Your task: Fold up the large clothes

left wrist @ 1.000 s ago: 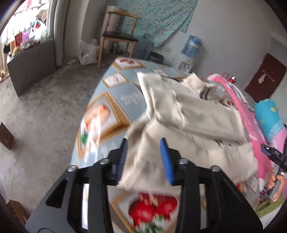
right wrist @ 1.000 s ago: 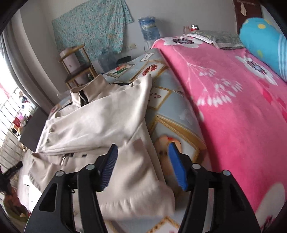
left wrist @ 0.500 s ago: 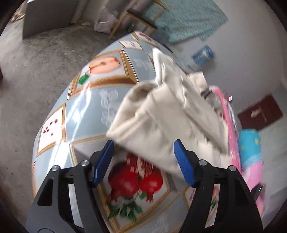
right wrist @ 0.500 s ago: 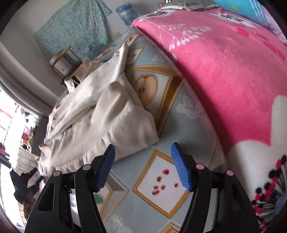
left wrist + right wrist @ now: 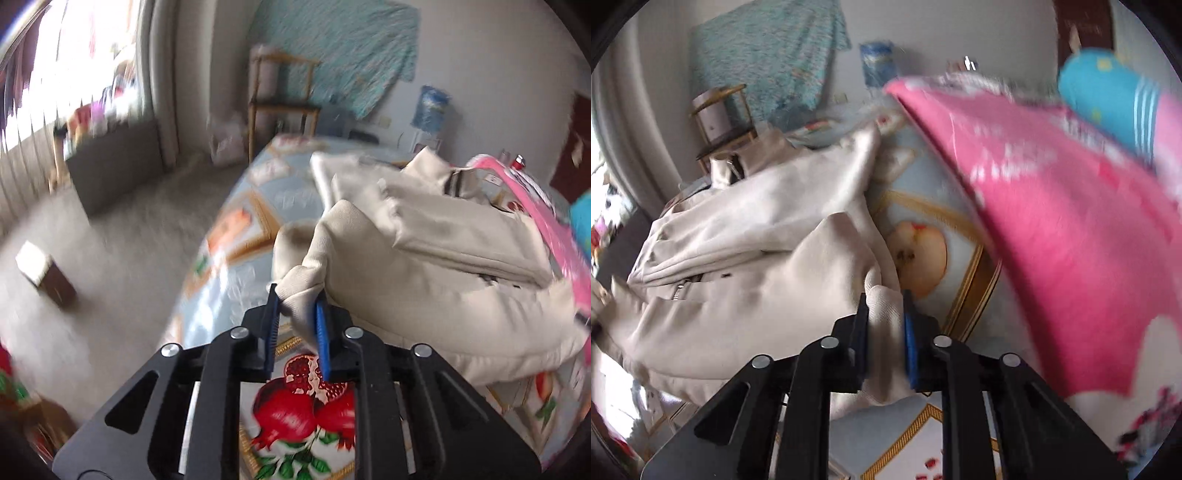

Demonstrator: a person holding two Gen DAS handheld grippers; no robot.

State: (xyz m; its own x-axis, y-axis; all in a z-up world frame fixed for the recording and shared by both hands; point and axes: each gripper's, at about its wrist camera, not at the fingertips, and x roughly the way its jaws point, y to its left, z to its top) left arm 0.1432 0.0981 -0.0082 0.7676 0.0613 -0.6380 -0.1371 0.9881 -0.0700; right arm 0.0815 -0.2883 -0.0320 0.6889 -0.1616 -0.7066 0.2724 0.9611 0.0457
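Left wrist view: the bed (image 5: 236, 236), under its pale blue sheet printed with framed fruit, is the largest thing before me, and I place all else by it. The beige jacket (image 5: 436, 266) lies bunched across the middle of the bed, its collar and dark zip at the bed's far end. A pink blanket (image 5: 543, 214) runs along the bed's right side, touching the jacket's edge. Beyond the far end of the bed stand a wooden chair (image 5: 280, 107) and a blue water bottle (image 5: 432, 105) against the wall, below a hanging turquoise cloth (image 5: 347, 55). On the floor to the left of the bed sits a small brown box (image 5: 44, 277). Nearest me, my left gripper (image 5: 297, 306) has its jaws closing on a ribbed corner of the jacket; the blue pads (image 5: 320, 332) press the cloth from both sides, just above the printed pomegranates.

In the right wrist view, the jacket (image 5: 746, 251) covers the left half of the bed (image 5: 960, 258), and the pink blanket (image 5: 1071, 221) covers its right half, with a printed apple showing between them. A blue pillow (image 5: 1108, 99) rests on the blanket at the bed's far end. My right gripper (image 5: 886, 314) also has its jaws closing, pinching a thick fold of the jacket's hem at the near edge of the bed.
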